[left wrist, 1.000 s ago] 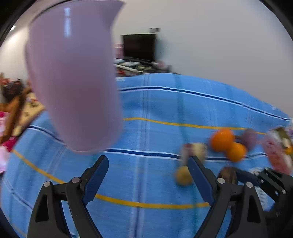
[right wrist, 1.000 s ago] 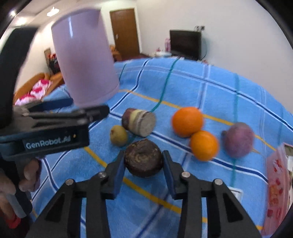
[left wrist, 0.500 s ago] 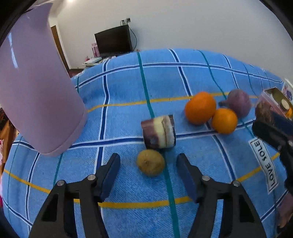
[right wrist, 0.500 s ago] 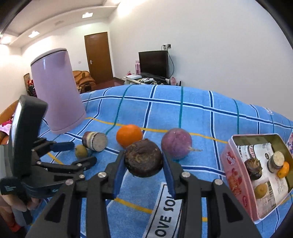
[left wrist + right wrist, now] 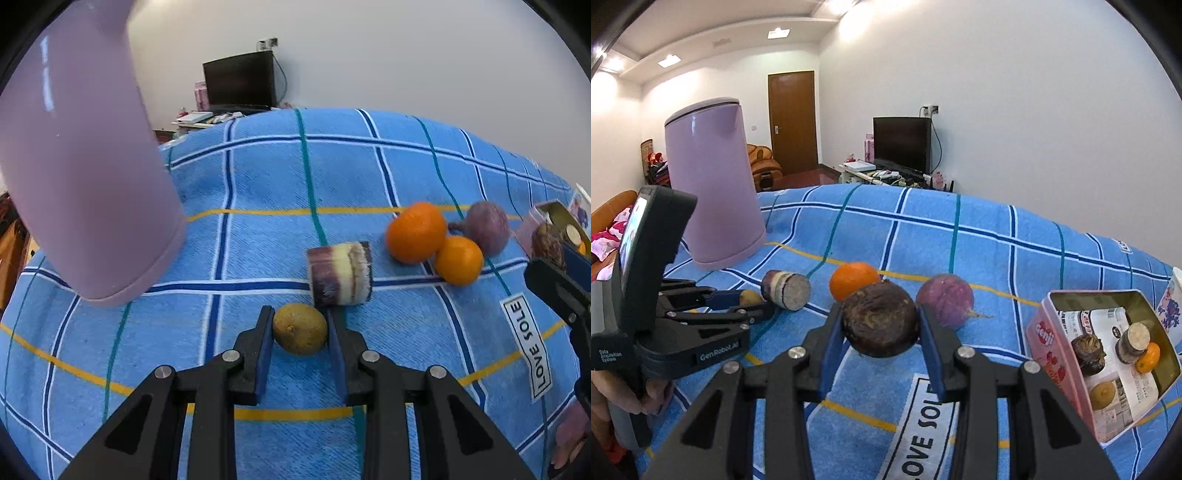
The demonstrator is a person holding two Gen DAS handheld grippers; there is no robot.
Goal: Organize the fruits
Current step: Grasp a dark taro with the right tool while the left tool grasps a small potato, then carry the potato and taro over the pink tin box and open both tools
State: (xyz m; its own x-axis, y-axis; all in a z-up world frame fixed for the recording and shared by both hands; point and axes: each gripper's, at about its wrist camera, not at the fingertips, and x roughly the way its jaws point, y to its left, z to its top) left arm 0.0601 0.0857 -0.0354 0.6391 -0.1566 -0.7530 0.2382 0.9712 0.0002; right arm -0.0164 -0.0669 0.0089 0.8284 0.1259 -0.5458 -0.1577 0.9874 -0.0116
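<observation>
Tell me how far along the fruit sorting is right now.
Done: four pieces already sit in the pink tin. In hand: the right hand-held gripper holds a dark brown fruit, and the left hand-held gripper has just closed on the small yellow-green fruit. Left: two oranges, the purple round fruit and the cut purple chunk.

- Surface: blue checked blanket [image 5: 258, 177] w/ white, navy, teal and yellow lines; white "LOVE SOLE" label [image 5: 526, 347] sewn on at right.
- Lilac kettle [image 5: 713, 192] upright, far left of blanket.
- Small yellow-green fruit [image 5: 300, 329] nearest the left cam, resting on blanket.
- Cut purple-and-cream stalk piece [image 5: 340, 273] on its side, just behind that fruit.
- Two oranges, big orange [image 5: 415, 232] and small orange [image 5: 458, 260], touching.
- Purple round fruit [image 5: 485, 228] just behind oranges.
- Pink tin [image 5: 1108, 365] far right, open, tilted; holds several small pieces.
</observation>
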